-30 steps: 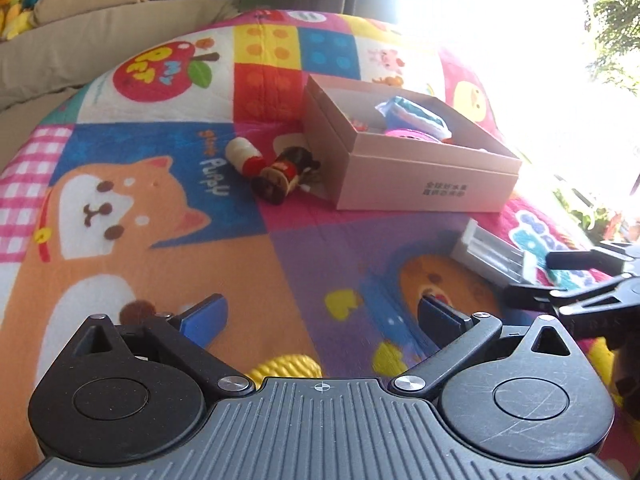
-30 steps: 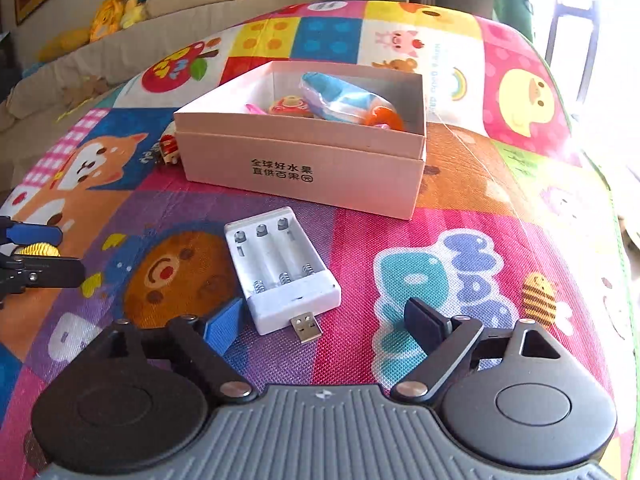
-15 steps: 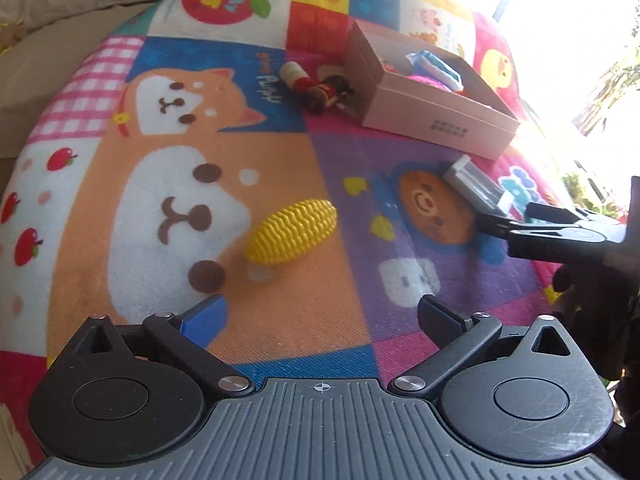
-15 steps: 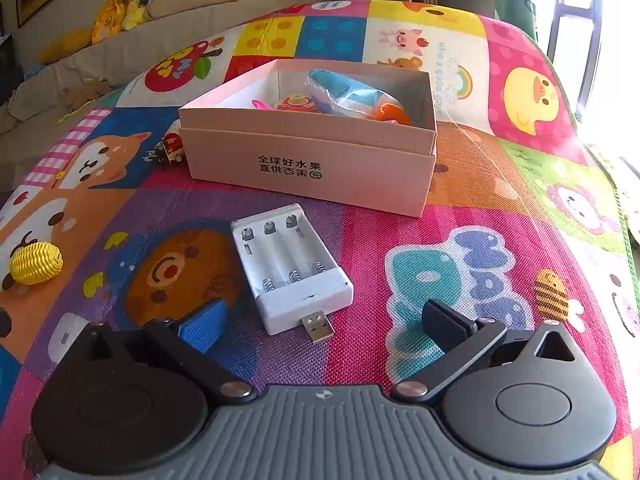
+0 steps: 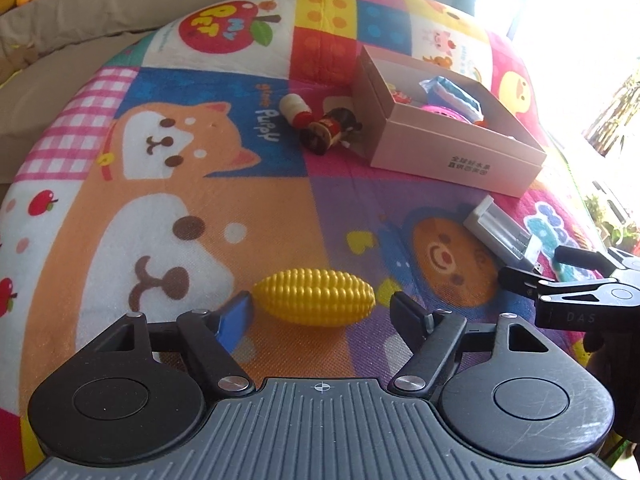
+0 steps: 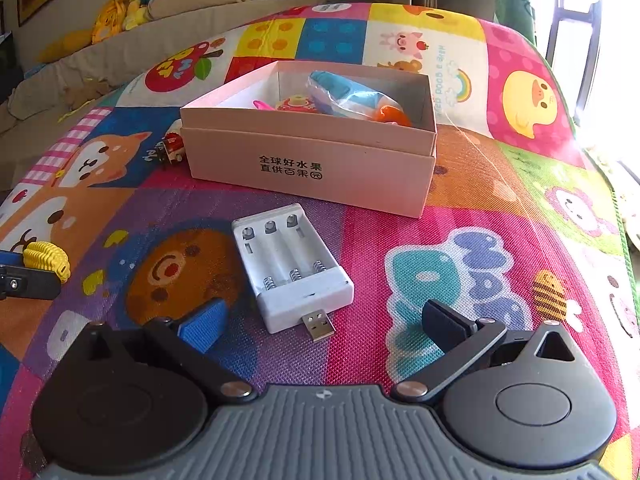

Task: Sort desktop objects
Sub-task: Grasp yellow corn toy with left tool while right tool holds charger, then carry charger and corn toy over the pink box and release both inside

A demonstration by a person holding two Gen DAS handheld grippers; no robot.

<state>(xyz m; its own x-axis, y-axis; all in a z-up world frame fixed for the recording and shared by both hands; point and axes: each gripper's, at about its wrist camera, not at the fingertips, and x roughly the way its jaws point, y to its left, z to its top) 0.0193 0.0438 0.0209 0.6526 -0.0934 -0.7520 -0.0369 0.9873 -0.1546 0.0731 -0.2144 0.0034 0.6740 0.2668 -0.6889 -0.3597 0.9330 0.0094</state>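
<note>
Your left gripper (image 5: pixel 320 312) stood over the surface (image 5: pixel 248 216) with its jaws partly drawn in; they had just been closing, and the yellow toy corn (image 5: pixel 314 297) lay between them. The blue pad on one side sat just beside the blunt end of the corn, while the black pad on the other side stood a little clear of its pointed end, so I judged that nothing was yet gripped. The corn's long axis ran across from pad to pad, which meant your closure would take it end to end rather than across its girth; on those rounded ends a slip seemed possible. Your right gripper (image 6: pixel 320 326) was fully spread and held nothing, with the white battery holder (image 6: pixel 292 266) lying just ahead of it, its long axis running away from you and its USB plug pointing back between the jaws. Beyond both, the pink cardboard box (image 5: pixel 456 156) stood well apart from the corn and already contained several items. Two small wooden figures (image 5: pixel 320 122) lay just beside the box's near wall. Your left hand was plainly the nearer to the corn, your right to the battery holder.
</note>
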